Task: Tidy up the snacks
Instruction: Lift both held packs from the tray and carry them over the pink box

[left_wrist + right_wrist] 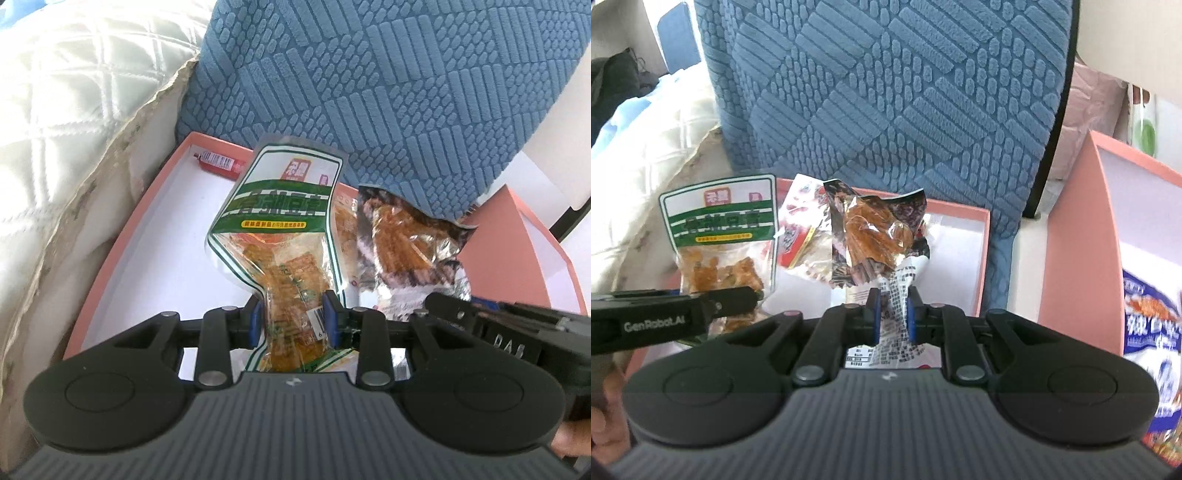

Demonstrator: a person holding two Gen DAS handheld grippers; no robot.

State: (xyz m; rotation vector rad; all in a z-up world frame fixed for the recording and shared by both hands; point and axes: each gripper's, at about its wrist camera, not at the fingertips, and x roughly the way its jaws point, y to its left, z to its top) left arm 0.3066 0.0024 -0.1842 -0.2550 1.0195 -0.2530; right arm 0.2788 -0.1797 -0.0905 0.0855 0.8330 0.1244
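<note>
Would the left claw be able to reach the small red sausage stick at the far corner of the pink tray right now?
Probably not yet: the left claw is shut on the green-labelled snack bag, which stands between it and the red sausage stick. Its path across the pink tray looks free otherwise.

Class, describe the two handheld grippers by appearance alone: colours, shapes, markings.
Each gripper, left gripper and right gripper, has a ribbed grey body, two round black side discs, black linkage bars with silver pivots, and blue finger pads. White "GenRobot.AI" lettering marks the left one's side.
</note>
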